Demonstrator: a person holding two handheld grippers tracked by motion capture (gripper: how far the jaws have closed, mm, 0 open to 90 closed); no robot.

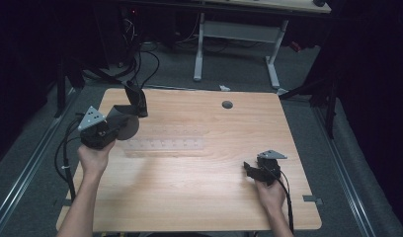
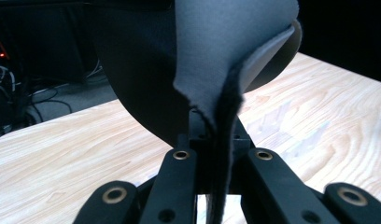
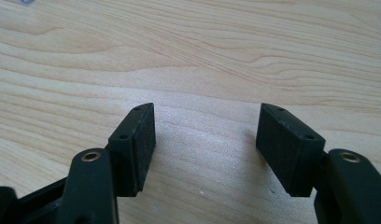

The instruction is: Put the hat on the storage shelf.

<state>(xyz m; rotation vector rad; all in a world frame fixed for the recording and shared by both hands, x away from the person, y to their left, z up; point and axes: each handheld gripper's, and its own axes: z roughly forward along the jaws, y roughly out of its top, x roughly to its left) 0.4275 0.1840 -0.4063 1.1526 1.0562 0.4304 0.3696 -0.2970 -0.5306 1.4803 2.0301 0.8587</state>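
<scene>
Left gripper (image 2: 212, 186) jaws are clamped on just the edge of a floppy dark mat (image 2: 216, 60) lifted over the table's (image 1: 199, 187) far-left corner, so it may slip out, while the right gripper (image 3: 205, 140) idles agape.

matt grey cloth pad (image 2: 226, 51), smooth pale wood table (image 1: 199, 182)

black tools (image 3: 205, 140) with brass rivets, grey three-cornered plates.
</scene>
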